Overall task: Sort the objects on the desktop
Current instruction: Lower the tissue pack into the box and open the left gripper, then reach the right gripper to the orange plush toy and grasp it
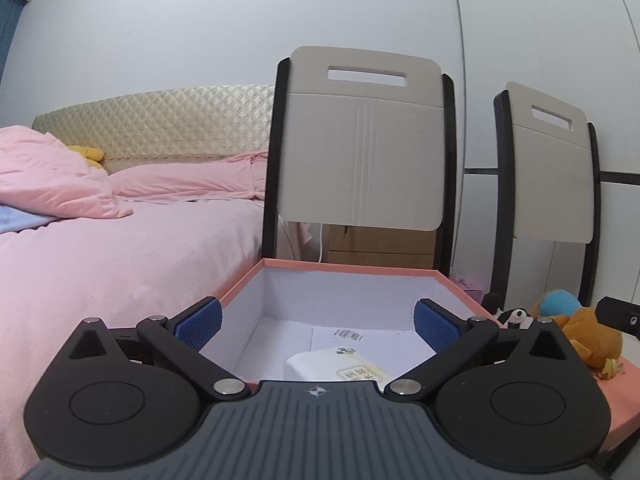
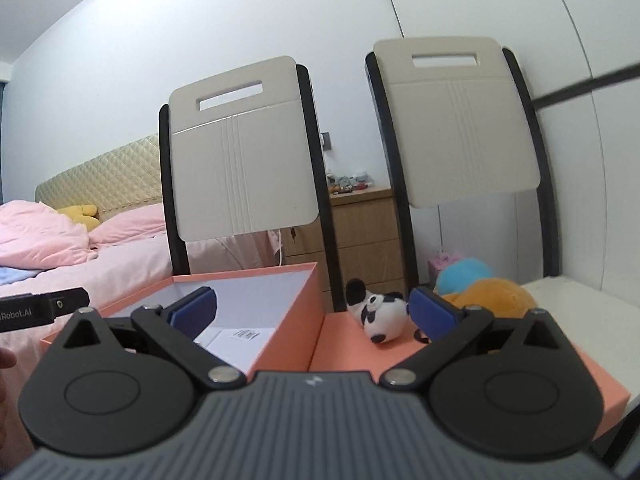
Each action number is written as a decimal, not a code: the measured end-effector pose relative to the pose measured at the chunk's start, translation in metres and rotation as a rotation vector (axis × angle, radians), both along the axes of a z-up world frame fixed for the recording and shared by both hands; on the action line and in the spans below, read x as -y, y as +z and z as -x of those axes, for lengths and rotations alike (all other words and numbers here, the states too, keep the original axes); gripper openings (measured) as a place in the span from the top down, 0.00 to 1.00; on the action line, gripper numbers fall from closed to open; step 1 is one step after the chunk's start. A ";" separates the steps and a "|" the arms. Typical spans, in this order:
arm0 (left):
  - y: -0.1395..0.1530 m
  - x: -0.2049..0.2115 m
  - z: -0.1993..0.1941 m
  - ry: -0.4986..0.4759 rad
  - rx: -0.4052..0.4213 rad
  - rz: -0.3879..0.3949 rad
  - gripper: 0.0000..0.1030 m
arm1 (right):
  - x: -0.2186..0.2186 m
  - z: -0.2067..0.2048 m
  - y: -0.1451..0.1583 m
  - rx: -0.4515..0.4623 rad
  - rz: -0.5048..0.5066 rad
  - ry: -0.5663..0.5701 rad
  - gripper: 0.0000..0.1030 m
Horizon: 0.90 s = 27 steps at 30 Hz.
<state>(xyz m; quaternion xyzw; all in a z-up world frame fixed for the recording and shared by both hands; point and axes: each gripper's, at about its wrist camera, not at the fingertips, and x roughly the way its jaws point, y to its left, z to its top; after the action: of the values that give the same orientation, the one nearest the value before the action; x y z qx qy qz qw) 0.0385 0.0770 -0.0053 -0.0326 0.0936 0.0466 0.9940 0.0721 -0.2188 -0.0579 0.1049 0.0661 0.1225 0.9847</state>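
My left gripper [image 1: 318, 322] is spread wide and empty above the box [image 1: 352, 270], a rectangular carton with salmon rim and white inner walls. Inside, at 6 o'clock, lies a white tissue pack [image 1: 340, 366] with illegible print, beside a paper [image 1: 360, 338] with a barcode label. My right gripper [image 2: 312, 314] is likewise released, ribbed blue pads [image 2: 196, 310] apart. At 1 o'clock, a plush panda [image 2: 378, 312] and an orange plush [image 2: 490, 296] rest on the salmon lid [image 2: 440, 360].
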 end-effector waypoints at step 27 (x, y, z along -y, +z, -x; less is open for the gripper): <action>-0.004 0.008 0.005 -0.017 -0.014 0.011 0.00 | 0.005 -0.004 0.001 -0.102 0.046 -0.021 0.00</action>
<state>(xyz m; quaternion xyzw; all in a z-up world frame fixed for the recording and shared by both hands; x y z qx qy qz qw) 0.0334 0.0687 -0.0094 -0.0367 0.1013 0.0380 0.9935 0.0759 -0.2240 -0.0565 0.0891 0.1178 0.1051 0.9834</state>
